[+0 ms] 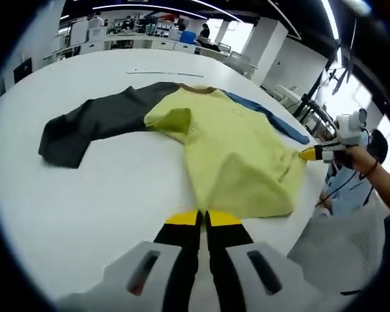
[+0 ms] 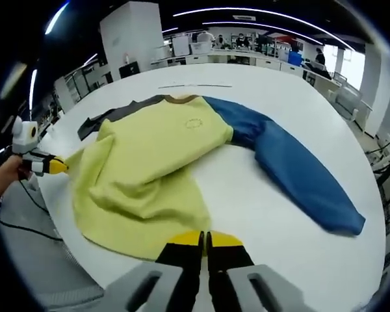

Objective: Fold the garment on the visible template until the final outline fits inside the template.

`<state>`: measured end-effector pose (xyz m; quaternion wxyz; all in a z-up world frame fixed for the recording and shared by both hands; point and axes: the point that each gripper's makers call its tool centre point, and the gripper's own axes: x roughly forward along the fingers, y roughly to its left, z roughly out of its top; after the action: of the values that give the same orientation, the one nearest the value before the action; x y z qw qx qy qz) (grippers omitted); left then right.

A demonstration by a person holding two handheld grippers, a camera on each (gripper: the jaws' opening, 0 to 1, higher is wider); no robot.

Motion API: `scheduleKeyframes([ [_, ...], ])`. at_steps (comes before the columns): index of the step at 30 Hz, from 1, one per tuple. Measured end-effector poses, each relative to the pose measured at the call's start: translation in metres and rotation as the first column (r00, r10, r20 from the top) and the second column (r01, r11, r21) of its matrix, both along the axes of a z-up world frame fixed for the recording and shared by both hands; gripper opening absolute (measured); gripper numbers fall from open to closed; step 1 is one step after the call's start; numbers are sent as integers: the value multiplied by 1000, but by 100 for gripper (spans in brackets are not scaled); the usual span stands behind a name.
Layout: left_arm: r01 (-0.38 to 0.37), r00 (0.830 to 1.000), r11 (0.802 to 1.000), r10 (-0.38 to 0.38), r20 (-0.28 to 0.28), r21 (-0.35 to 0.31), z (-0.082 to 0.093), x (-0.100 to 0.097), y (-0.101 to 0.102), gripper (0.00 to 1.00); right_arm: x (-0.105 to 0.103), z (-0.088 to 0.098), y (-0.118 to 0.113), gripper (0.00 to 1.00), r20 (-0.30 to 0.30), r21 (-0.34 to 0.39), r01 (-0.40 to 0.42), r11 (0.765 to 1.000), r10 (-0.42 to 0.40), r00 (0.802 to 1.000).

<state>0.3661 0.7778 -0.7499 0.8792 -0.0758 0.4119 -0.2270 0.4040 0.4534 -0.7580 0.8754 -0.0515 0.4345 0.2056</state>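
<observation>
The garment (image 1: 240,156) (image 2: 149,169), a sweatshirt with a yellow-green body, one dark grey sleeve (image 1: 91,123) and one blue sleeve (image 2: 299,169), lies spread on the white bench (image 1: 84,201) (image 2: 292,97). Its body is rumpled and partly folded over itself. The grey sleeve stretches out flat to one side of the body, the blue sleeve to the other. The left gripper (image 1: 203,218) hovers at the garment's hem edge with its yellow-tipped jaws pressed together and nothing between them. The right gripper (image 2: 205,239) sits at the opposite hem edge, its jaws likewise together and empty. Each gripper also appears in the other's view at the side of the garment, held in a person's hand (image 1: 361,157). Beyond the bench, far from the garment, stand desks (image 2: 247,55) in an open room
</observation>
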Motion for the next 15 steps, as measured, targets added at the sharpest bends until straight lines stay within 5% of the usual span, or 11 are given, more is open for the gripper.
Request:
scheduleKeyframes([
  [15,-21,999,999,23,-48,41,-2,-34,18,0,-32,-1,-6,0,-42,26,43,999,-42,998],
])
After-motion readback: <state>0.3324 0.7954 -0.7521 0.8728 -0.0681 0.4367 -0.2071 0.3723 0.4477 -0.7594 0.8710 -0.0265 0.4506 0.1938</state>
